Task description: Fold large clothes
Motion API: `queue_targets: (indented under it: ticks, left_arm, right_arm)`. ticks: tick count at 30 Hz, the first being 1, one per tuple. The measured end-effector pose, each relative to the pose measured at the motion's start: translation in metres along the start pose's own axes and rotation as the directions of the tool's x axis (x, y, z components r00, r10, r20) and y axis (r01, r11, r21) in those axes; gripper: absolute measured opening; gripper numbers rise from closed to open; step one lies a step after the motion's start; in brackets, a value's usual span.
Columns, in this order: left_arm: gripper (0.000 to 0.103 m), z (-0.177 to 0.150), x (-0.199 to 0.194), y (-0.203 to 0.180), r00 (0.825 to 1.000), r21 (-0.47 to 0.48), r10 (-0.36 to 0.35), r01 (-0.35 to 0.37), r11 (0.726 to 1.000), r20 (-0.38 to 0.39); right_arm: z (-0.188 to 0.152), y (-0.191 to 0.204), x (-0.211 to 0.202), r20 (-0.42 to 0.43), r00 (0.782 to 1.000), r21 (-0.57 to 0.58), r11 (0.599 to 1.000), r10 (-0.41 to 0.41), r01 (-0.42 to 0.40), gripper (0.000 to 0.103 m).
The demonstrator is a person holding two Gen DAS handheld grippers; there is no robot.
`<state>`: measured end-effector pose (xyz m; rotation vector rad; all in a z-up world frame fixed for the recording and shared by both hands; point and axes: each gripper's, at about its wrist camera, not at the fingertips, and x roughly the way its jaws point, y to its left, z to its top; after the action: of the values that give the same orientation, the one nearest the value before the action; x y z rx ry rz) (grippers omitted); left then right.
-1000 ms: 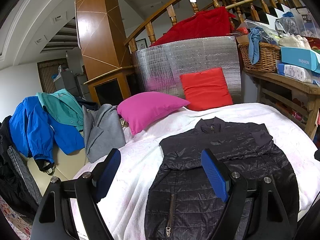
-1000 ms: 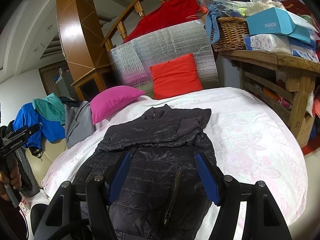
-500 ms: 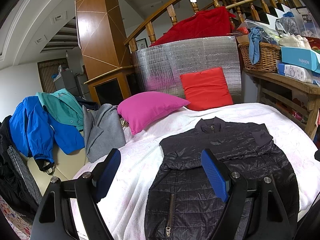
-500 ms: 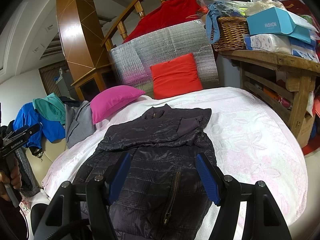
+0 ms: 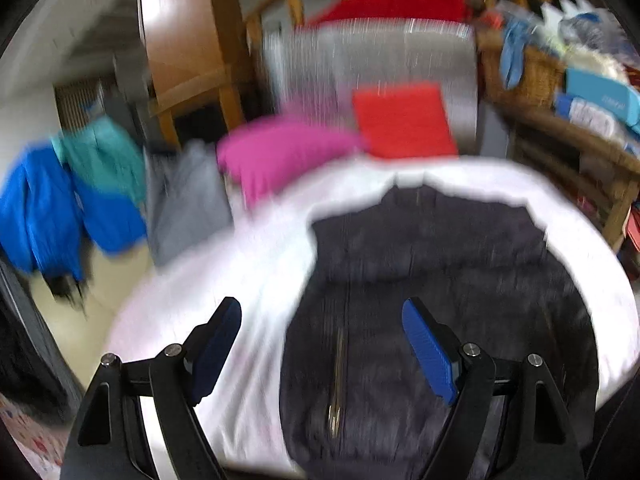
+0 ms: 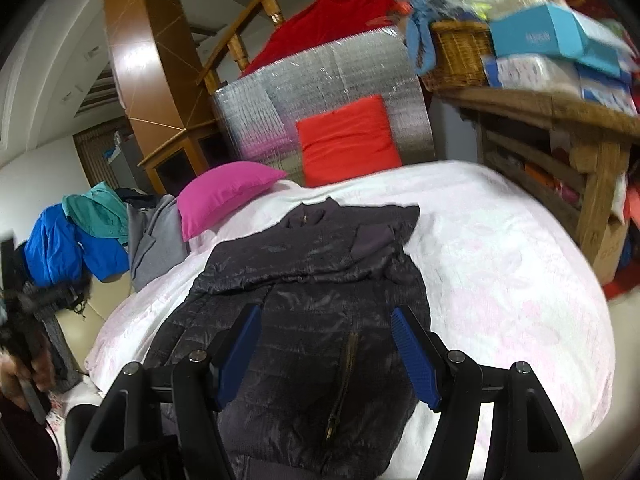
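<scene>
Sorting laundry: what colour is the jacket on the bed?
Black jacket, clearest in the right wrist view.

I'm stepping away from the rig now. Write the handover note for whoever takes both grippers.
Left gripper: jaws open, holding nothing, above the jacket's left edge; that view is blurred.
Right gripper: jaws open, holding nothing, over the jacket's zipper.
Black jacket: front up on the white bedspread, collar toward the pillows.
Done: sleeves appear folded across the chest.
Left: fold the body up.
</scene>
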<state>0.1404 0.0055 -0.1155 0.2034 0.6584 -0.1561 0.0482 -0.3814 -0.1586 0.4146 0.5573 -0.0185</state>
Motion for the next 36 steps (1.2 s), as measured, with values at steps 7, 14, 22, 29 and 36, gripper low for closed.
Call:
queue_targets:
  ticks: [7,14,22,29,36]
  left_arm:
    - [0.083,-0.060,0.070,0.050,0.952,-0.150,-0.055,0.010,0.989,-0.302]
    - [0.081,-0.093,0.094,0.046,0.912,-0.204,-0.145,0.069,0.976,-0.383]
    - [0.072,-0.113,0.118,0.034,0.877,-0.178,-0.122,0.042,0.983,-0.464]
    - [0.061,-0.127,0.125,0.045,0.855,-0.272,-0.243,0.125,0.954,-0.458]
    - [0.074,-0.134,0.125,0.054,0.834,-0.281,-0.272,0.147,0.948,-0.480]
  right_arm:
    - [-0.046,-0.040,0.030,-0.177,0.984,0.161,0.987,0.007,0.022,0.078]
    - [-0.089,-0.043,0.064,-0.315,0.949,0.192,0.981,0.023,0.039,0.078]
    - [-0.115,-0.041,0.099,-0.384,0.923,0.224,0.970,0.004,0.089,0.078]
    - [-0.115,-0.025,0.096,-0.373,0.926,0.169,0.986,0.055,0.009,0.036]
    - [-0.128,-0.039,0.105,-0.458,0.884,0.242,0.970,0.096,0.021,0.067]
